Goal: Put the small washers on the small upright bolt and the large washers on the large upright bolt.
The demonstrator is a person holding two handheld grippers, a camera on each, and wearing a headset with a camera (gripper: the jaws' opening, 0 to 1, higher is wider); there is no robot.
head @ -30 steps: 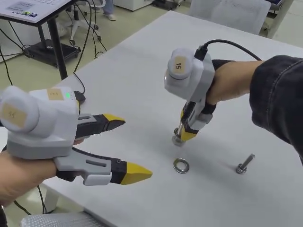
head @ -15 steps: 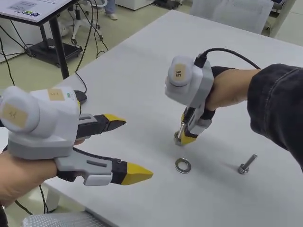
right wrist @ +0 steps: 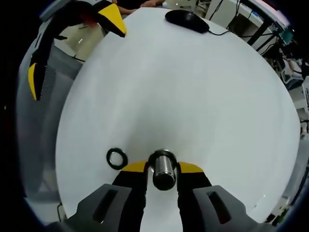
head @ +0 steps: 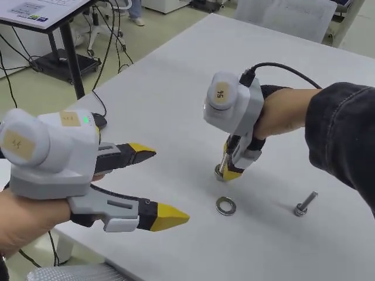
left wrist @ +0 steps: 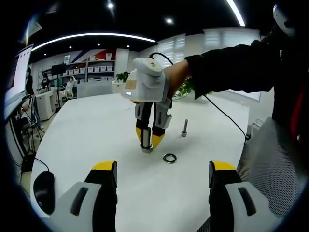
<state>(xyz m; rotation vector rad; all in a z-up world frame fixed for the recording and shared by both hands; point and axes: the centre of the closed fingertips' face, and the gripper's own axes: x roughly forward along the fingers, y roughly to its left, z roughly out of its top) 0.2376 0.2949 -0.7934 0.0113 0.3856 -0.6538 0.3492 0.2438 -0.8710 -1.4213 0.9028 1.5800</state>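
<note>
Here the large bolt (right wrist: 164, 170) is seen clamped end-on by the right gripper (head: 230, 172) in its own view, a washer (head: 225, 205) is seen flat just beside that bolt, the left gripper (head: 164, 184) is held spread well away from it, and a barely legible two-digit sticker (head: 220, 93) is shown in the head view.

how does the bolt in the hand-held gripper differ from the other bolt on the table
The clamped bolt sits between the jaws of the right hand-held gripper; the free bolt stands alone, touched by nothing. The clamped bolt looks thicker, the free bolt slimmer. The clamped bolt is close to the loose washer; the free bolt is farther from it. Both are grey metal on the white table.
</note>
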